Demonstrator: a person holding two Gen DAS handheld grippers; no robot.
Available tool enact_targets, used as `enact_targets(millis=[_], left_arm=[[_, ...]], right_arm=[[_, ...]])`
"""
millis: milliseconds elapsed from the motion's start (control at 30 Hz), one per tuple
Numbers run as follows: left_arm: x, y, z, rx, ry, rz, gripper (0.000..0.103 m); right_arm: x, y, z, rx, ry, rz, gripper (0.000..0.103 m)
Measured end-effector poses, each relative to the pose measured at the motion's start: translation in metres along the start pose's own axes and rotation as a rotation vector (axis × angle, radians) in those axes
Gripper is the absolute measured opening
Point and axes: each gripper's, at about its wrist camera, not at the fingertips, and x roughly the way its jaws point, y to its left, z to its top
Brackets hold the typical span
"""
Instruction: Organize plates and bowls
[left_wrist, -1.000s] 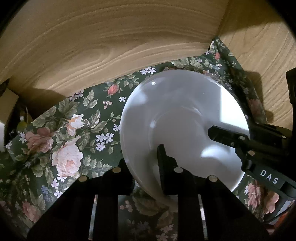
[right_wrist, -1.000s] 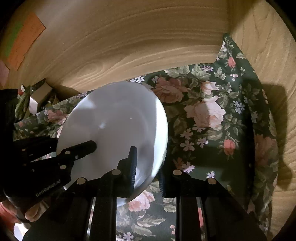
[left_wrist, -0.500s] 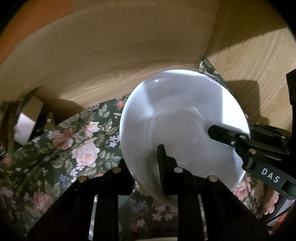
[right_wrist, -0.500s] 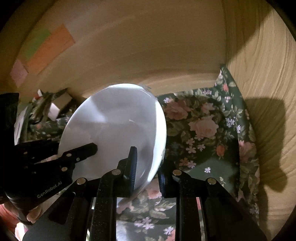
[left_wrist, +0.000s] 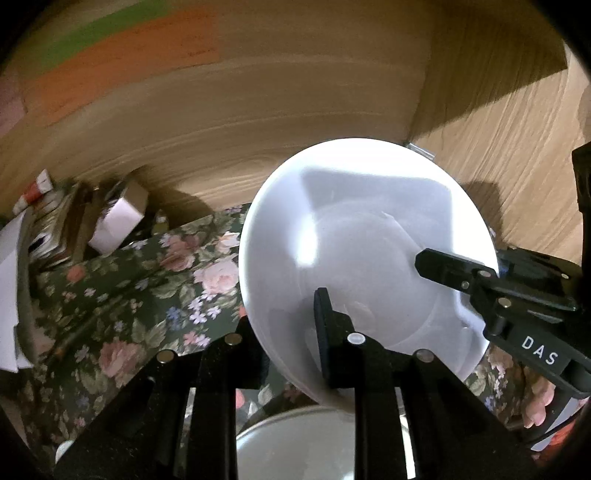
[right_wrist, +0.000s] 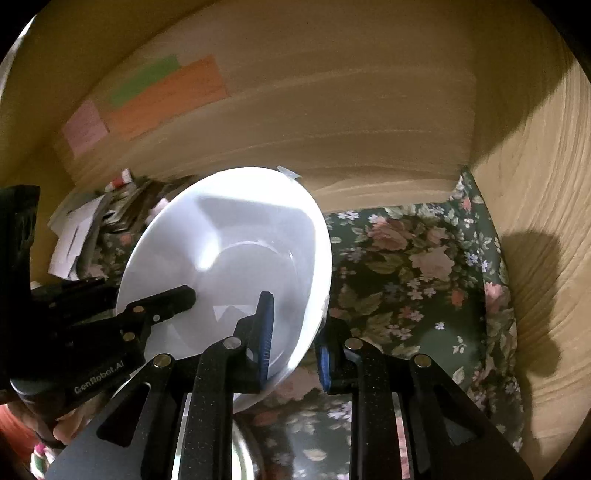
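A white plate (left_wrist: 369, 236) is held in the air, tilted, above the floral cloth (left_wrist: 147, 295). My left gripper (left_wrist: 284, 339) is shut on its near left rim. My right gripper (right_wrist: 295, 343) is shut on its near right rim; the plate also shows in the right wrist view (right_wrist: 236, 258). Each gripper appears in the other's view, the right one (left_wrist: 480, 280) and the left one (right_wrist: 147, 310). A metal bowl (left_wrist: 314, 443) lies below the plate at the bottom edge.
A wooden back wall (left_wrist: 258, 110) and a wooden side wall (right_wrist: 546, 221) enclose the space. Boxes and papers (left_wrist: 74, 221) are piled at the back left. Coloured paper notes (right_wrist: 159, 96) are stuck on the back wall.
Both grippers have lifted the plate off the cloth and drawn it back toward me. The back wall's notes, the clutter at left and the metal bowl have come into view.
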Motion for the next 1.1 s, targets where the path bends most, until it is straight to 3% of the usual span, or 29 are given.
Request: enact_targets(millis=[1100], left_arm=[[-0.096,0.078,-0.094,-0.167,-0.074,0.109,0.021]], right_arm=[[0.0,0.119,-0.034,-0.148,0.015,0.143,0.019]])
